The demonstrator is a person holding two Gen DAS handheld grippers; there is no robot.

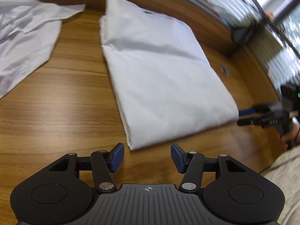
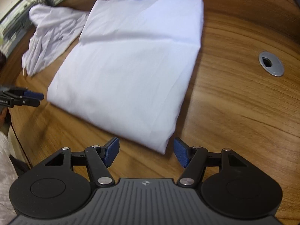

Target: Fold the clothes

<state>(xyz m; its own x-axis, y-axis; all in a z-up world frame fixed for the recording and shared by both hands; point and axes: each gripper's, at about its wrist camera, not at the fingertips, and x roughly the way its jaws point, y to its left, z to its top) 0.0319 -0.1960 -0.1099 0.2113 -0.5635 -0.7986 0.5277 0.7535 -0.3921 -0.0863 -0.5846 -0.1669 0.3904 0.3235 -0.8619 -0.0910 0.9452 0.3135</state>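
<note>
A white garment lies folded into a flat rectangle on the wooden table; it also shows in the right wrist view. My left gripper is open and empty just short of its near left corner. My right gripper is open and empty just short of its near right corner. Each gripper shows in the other's view, the right one at the garment's right corner and the left one at its left corner.
A crumpled white garment lies unfolded to the left of the folded one, also in the right wrist view. A metal cable grommet sits in the table to the right. The table's back edge meets a window wall.
</note>
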